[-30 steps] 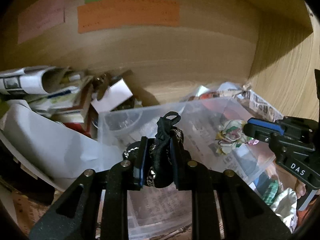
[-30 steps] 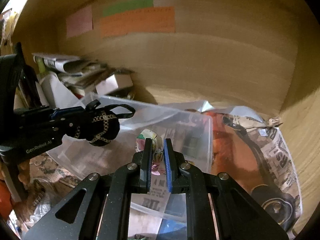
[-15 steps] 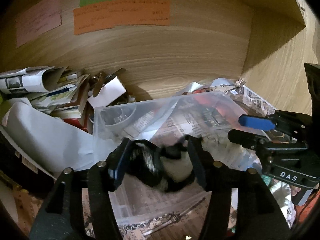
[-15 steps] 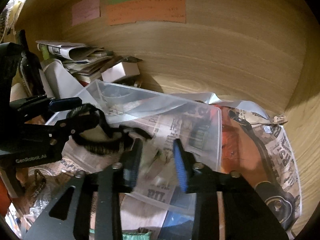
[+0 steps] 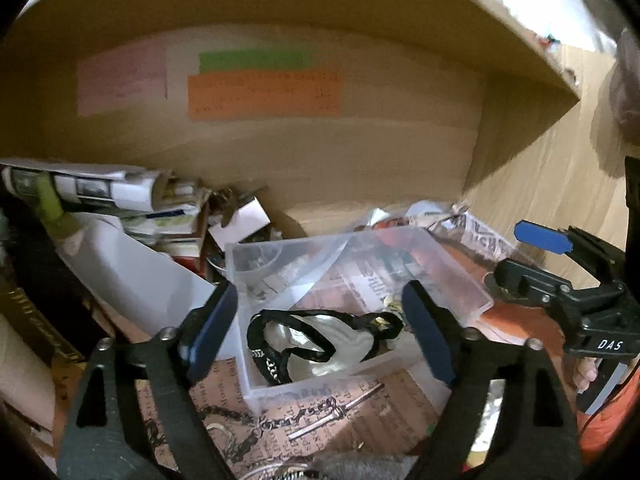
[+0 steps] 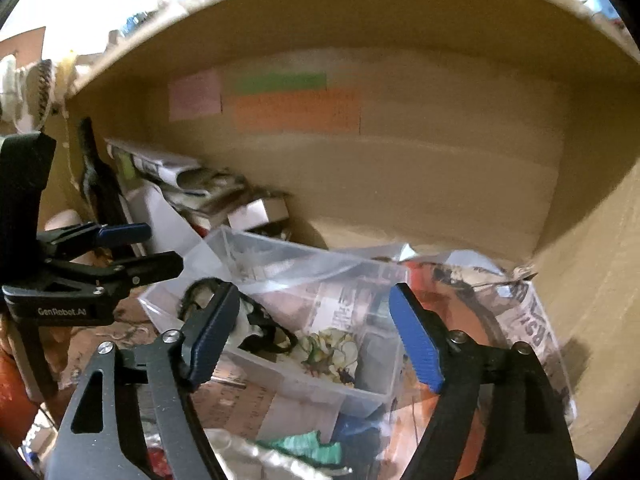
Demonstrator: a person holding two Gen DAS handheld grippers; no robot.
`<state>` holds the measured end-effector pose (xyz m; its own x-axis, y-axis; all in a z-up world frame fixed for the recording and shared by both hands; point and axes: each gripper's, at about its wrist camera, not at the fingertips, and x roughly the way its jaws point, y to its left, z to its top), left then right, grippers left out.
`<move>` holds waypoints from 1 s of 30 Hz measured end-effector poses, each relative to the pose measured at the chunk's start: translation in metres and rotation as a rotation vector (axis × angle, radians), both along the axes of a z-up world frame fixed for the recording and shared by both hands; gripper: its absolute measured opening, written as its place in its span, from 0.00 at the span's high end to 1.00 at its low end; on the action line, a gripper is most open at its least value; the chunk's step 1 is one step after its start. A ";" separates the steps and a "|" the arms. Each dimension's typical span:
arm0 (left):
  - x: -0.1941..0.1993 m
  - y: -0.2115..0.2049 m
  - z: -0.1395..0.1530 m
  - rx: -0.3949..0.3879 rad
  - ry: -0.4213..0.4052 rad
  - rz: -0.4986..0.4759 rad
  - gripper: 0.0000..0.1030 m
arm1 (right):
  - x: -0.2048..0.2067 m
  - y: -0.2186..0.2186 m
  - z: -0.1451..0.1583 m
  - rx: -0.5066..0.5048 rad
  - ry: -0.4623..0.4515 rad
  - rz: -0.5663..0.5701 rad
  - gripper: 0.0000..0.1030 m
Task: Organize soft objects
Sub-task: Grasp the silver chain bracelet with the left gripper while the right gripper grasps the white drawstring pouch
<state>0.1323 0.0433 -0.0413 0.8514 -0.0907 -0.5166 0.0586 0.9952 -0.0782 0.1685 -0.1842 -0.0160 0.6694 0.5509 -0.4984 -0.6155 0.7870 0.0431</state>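
Below both wide-open grippers, left (image 5: 320, 336) & right (image 6: 314, 338), black-trimmed pouch (image 5: 320, 340) lies lengthwise left-right inside clear bin (image 5: 452, 268), nearer left gripper.

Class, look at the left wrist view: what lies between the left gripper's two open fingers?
In the left wrist view, the black-and-white pouch lies between them, inside the clear plastic bin.

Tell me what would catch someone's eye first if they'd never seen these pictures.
Probably the clear bin in the middle, sitting on newspaper inside a wooden shelf, with a black-and-white pouch and a floral piece lying in it. Both the left gripper and the right gripper hang open over the bin, holding nothing. Behind, an orange note with a green strip above it stands out on the back wall.
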 end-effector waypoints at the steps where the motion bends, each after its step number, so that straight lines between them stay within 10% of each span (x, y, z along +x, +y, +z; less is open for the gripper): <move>1: -0.007 0.001 0.003 -0.001 -0.010 0.002 0.12 | -0.005 -0.003 0.002 0.010 -0.007 0.000 0.23; 12: -0.053 0.006 -0.011 0.028 0.014 0.009 0.05 | -0.040 -0.018 -0.013 0.029 0.006 -0.023 0.19; 30: -0.072 0.022 -0.110 -0.046 0.323 0.018 0.04 | -0.066 -0.027 -0.071 -0.009 0.196 -0.033 0.18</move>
